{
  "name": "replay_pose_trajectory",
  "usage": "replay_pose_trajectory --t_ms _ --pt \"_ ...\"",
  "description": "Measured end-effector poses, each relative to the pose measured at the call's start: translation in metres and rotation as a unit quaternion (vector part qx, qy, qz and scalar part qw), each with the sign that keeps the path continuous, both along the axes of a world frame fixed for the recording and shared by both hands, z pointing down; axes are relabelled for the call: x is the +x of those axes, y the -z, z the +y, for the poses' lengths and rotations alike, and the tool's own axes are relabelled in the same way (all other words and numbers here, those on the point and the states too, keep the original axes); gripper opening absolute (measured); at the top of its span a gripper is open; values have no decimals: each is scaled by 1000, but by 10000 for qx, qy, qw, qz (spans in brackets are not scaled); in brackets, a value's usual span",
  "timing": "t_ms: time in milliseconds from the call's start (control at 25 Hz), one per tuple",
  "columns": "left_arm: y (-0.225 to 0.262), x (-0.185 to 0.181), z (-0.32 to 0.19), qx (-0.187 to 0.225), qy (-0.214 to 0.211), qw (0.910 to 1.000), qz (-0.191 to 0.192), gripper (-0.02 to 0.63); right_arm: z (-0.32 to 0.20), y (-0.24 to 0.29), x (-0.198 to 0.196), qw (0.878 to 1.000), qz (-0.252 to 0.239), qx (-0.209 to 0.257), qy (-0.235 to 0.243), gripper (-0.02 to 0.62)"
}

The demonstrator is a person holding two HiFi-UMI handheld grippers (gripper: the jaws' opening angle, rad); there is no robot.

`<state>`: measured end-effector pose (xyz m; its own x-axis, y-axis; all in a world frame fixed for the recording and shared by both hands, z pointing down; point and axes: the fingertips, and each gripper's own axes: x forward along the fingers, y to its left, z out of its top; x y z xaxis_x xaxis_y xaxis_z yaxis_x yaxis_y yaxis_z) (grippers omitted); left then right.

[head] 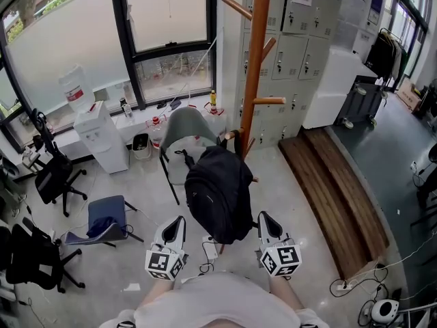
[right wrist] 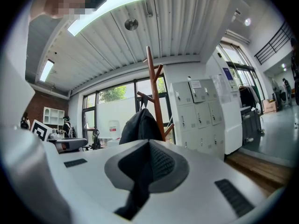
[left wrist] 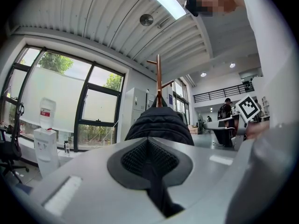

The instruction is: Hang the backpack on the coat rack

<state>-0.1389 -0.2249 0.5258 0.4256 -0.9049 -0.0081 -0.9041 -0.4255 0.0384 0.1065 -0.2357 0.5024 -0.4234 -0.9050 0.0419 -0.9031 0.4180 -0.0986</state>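
Looks basically done imo. Backpack hangs off a low peg of the rack by its top loop, in front of the grey chair; the right gripper view shows the loop over the peg. Left gripper is clenched w/ nothing in it, and the right gripper is the same: jaws together, empty. Both sit either side of the bag's lower end, not holding it. Nothing rly left afaict, maybe just check it hangs steady.
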Motion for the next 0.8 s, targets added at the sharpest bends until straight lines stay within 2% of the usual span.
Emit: replay_pose_trajectory --t_ms 800 --pt "-11 -6 -6 -107 134 9998 42 10 -3 -5 -12 9999 109 -15 115 8"
